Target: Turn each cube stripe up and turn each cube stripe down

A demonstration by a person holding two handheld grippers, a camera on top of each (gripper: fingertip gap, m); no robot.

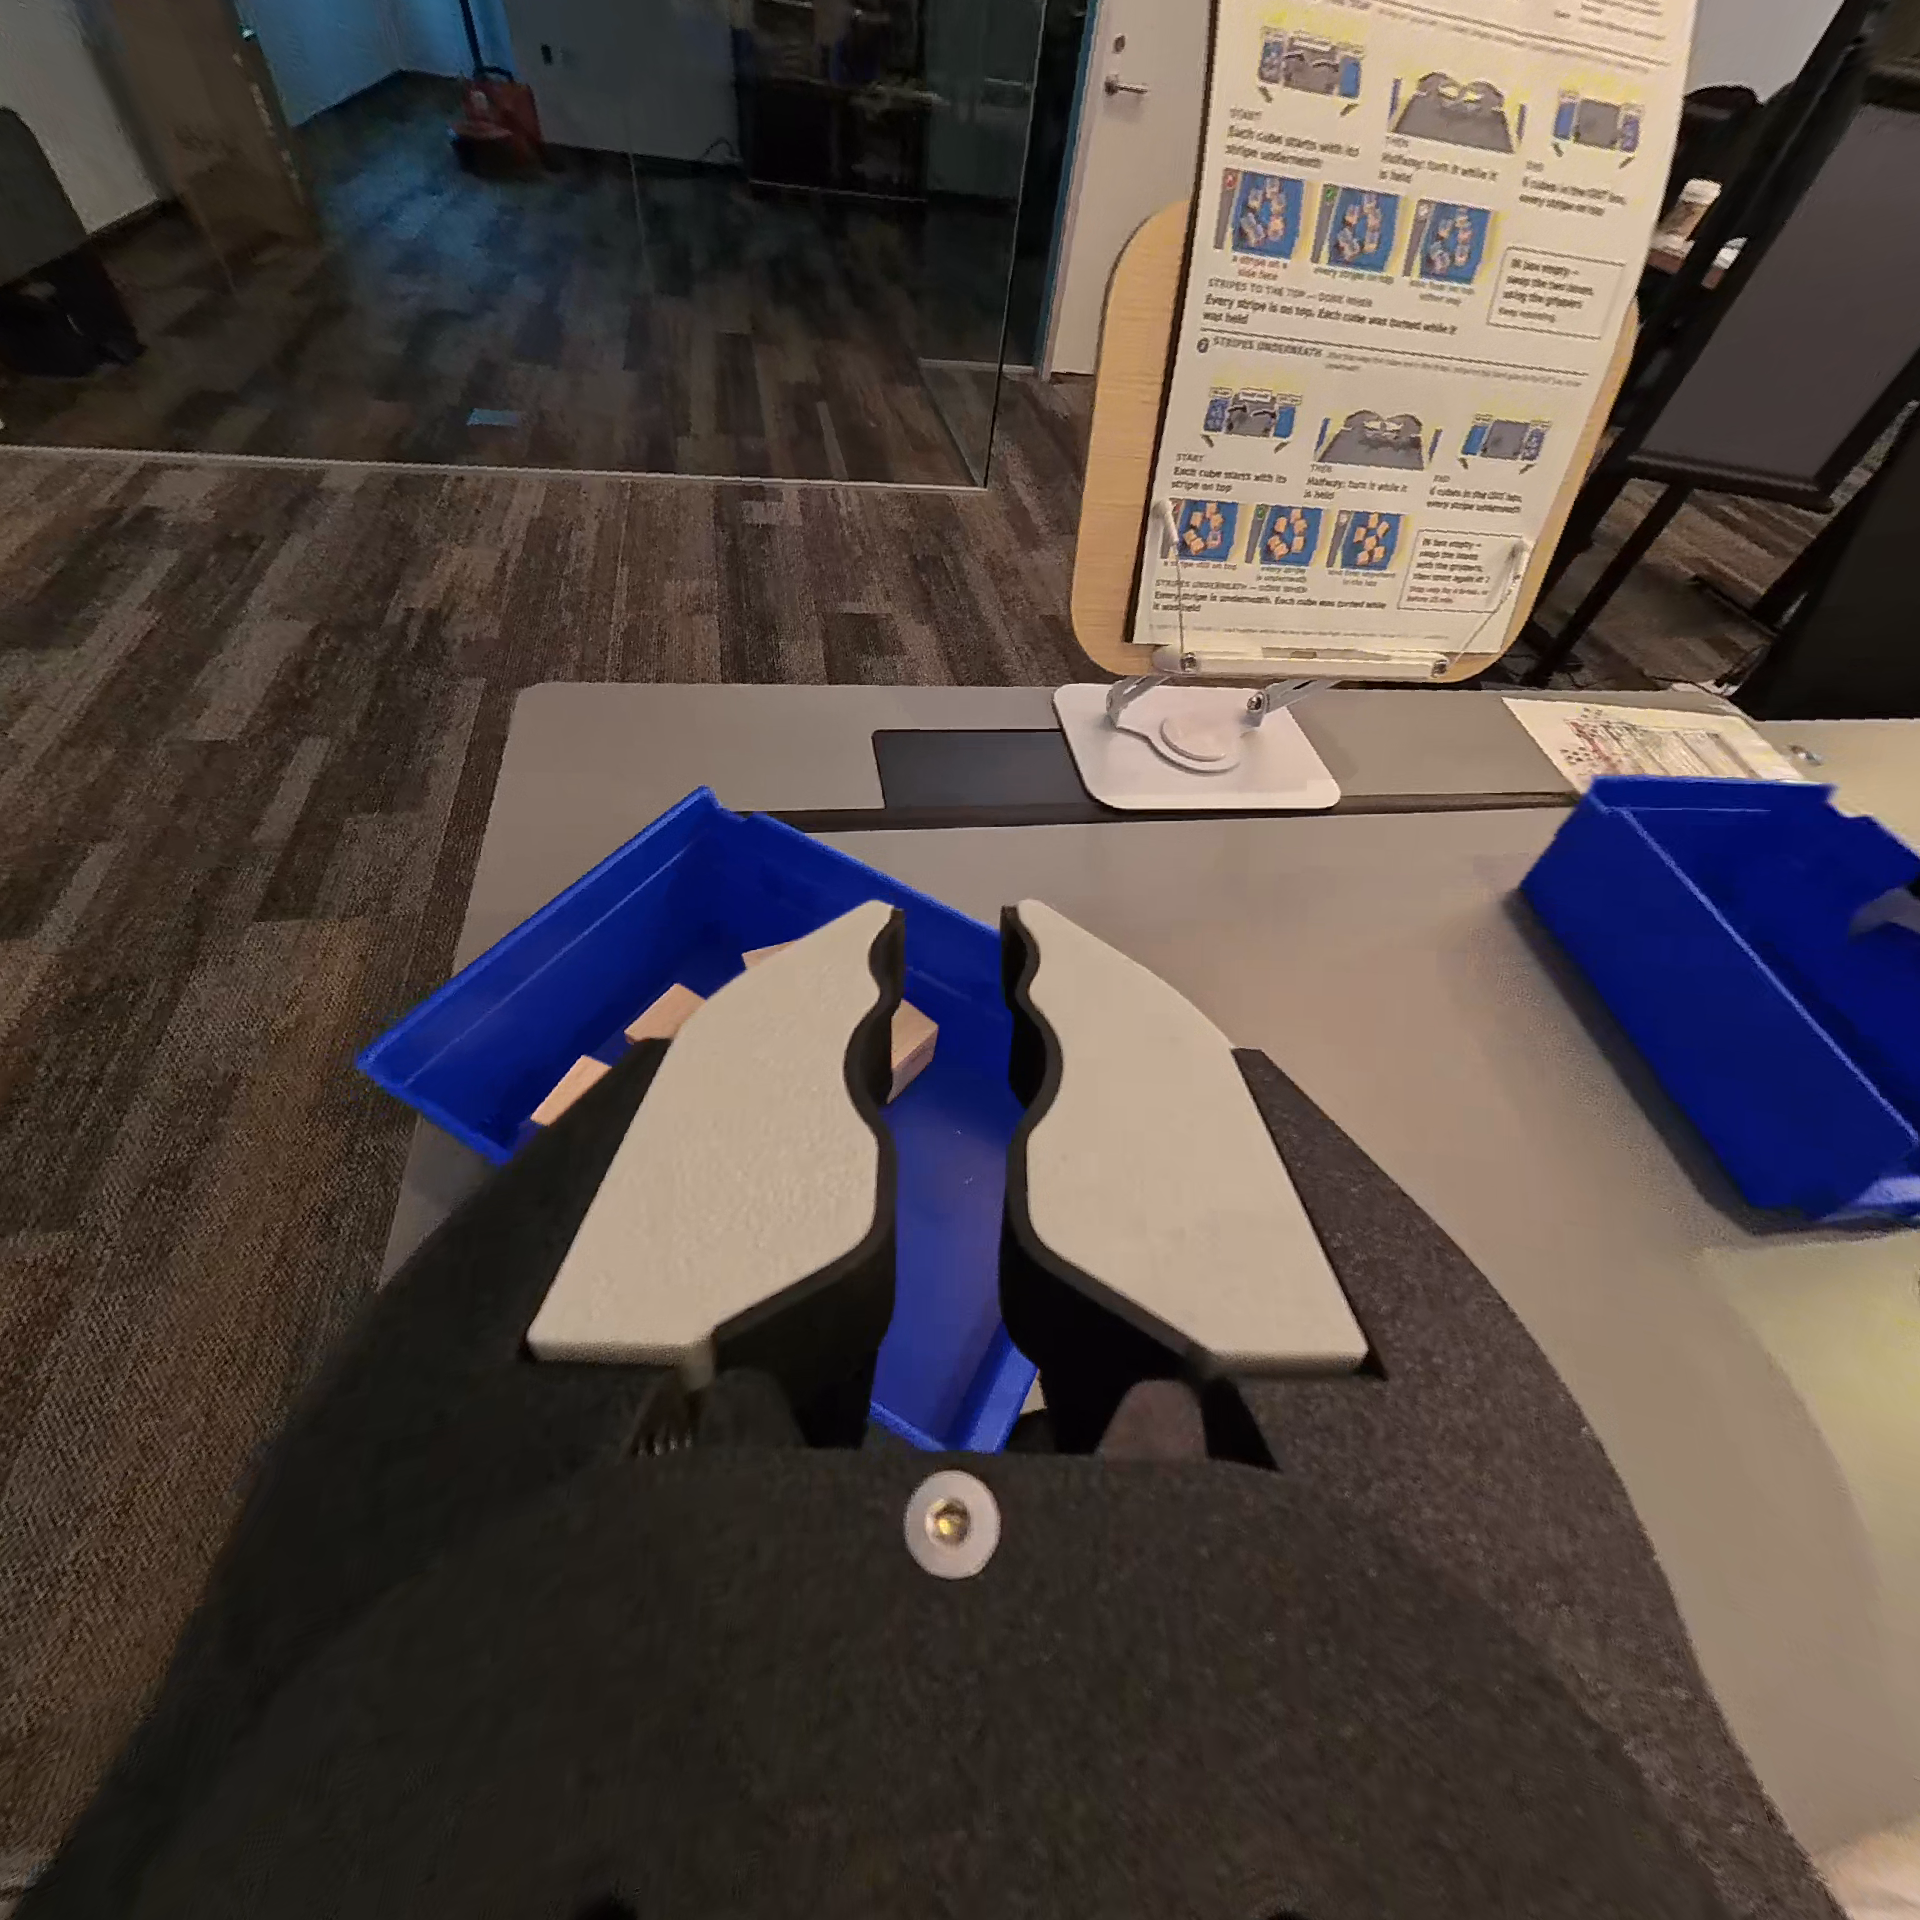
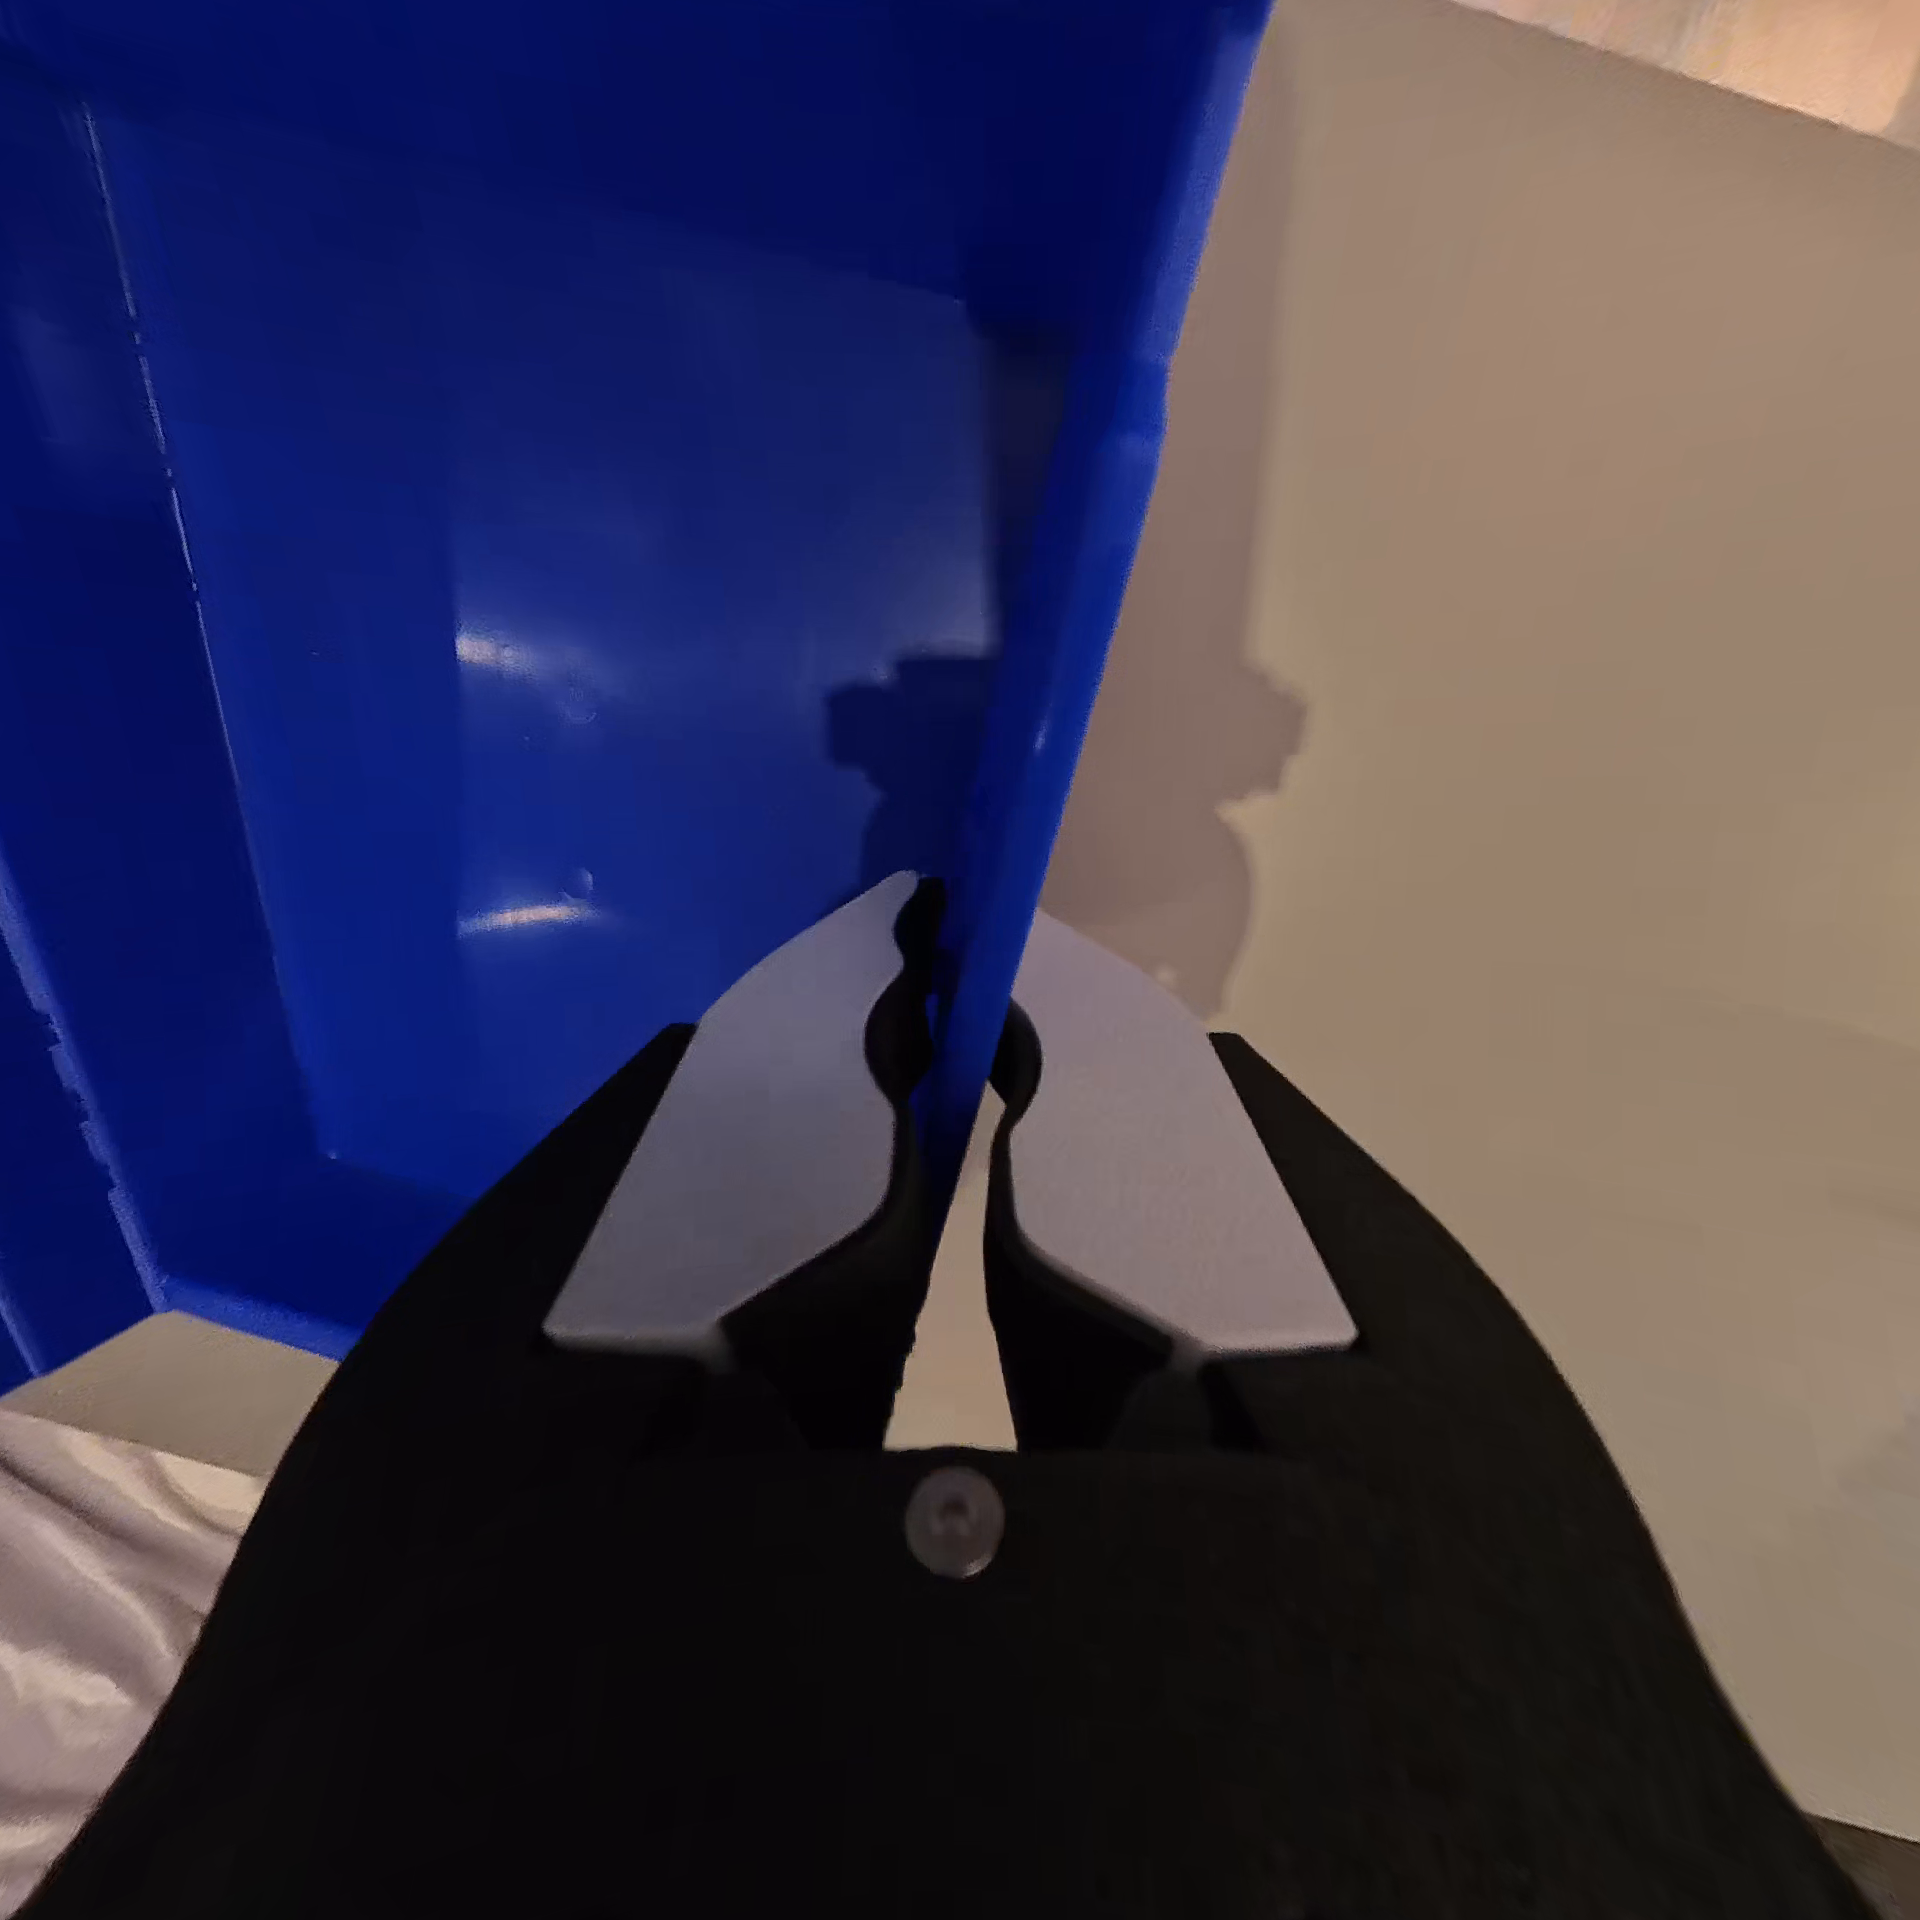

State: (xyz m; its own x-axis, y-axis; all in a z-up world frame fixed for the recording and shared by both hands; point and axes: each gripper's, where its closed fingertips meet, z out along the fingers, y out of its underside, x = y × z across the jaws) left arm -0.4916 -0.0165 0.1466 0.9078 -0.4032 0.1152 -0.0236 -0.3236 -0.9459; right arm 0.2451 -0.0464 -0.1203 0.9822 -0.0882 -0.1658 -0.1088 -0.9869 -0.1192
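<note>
Blue bin wall [image 2: 1039, 623] is pinched tight in the right gripper [image 2: 951, 935]. Left gripper [image 1: 951, 925] hangs spread open, empty, over the other blue bin [image 1: 644, 935] holding wooden cubes [image 1: 914, 1049]; instruction sheet [image 1: 1392, 312] stands beyond.

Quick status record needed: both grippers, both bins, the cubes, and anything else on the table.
left gripper: open, holding nothing, over the left bin
left bin: blue, on the grey table, holds wooden cubes
cubes: several, mostly hidden by the fingers; no stripes can be seen
right gripper: shut on the right bin's side wall
right bin: blue, the part of its inside in view is bare
other: instruction sheet on a white stand at the table's far edge
</note>
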